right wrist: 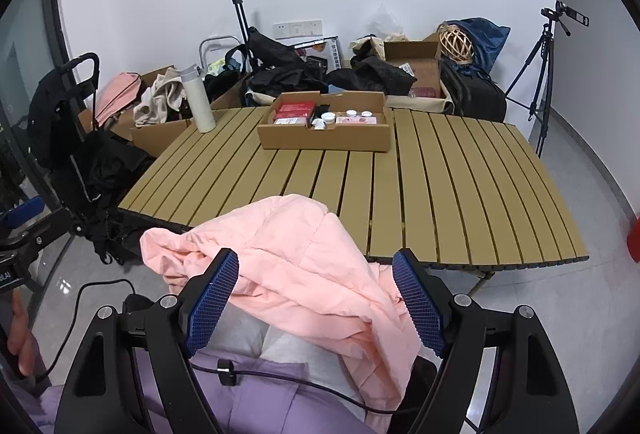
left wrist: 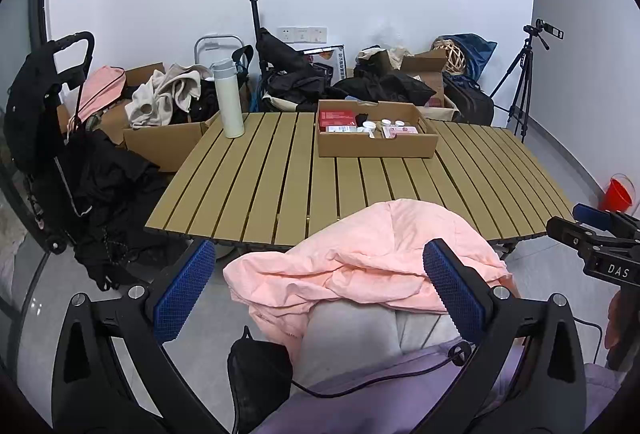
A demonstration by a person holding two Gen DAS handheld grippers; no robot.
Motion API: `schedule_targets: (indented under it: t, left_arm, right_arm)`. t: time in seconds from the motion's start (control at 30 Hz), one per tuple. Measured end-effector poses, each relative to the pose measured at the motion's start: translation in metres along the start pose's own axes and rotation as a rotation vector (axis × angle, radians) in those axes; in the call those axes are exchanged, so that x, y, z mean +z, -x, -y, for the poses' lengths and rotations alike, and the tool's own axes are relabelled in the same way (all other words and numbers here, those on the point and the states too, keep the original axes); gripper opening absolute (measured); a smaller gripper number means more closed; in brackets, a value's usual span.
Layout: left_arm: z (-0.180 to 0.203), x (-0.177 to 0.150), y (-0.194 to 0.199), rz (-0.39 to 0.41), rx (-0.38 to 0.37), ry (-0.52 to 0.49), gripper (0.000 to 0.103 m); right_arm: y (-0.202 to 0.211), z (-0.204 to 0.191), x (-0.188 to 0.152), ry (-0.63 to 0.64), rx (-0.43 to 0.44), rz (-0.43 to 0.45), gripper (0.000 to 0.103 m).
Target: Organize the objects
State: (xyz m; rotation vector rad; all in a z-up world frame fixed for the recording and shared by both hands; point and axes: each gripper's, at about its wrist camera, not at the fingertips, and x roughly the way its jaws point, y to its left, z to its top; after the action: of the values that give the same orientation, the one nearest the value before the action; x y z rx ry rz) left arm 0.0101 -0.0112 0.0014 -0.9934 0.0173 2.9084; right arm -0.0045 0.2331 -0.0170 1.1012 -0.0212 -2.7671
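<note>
- White walls back a slatted folding table (left wrist: pixel 280 169), with clutter heaped along its far side.
- Pink jacket (left wrist: pixel 360 262) lies at lower centre, draped over the person's lap and touching the table's near edge.
- Left gripper (left wrist: pixel 320 290) and right gripper (right wrist: pixel 316 304) both stand wide apart, gripping nothing.
- Risk: loose, slippery fabric could bunch or slide floorward if pinched on one layer only.
- Risk: the cable (right wrist: pixel 300 384) under the cloth may snag.
- Cardboard tray (left wrist: pixel 376 143), upper centre, holds a red box (left wrist: pixel 336 117), small white jars and flat packets.
- White bottle (left wrist: pixel 230 97) stands upright, upper left.

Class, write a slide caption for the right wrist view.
Open right gripper poised over a pink jacket before a slatted table.
</note>
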Motion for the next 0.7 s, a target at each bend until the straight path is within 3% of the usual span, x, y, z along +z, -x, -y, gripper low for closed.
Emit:
schedule_targets:
  t: [0.7]
  left_arm:
    - [0.0010,-0.0036,-0.0054,-0.026,0.003,-0.015,0.103]
  right_arm:
    - [-0.0066,0.0065,-0.0011,-0.006,0.007,-0.020,0.083]
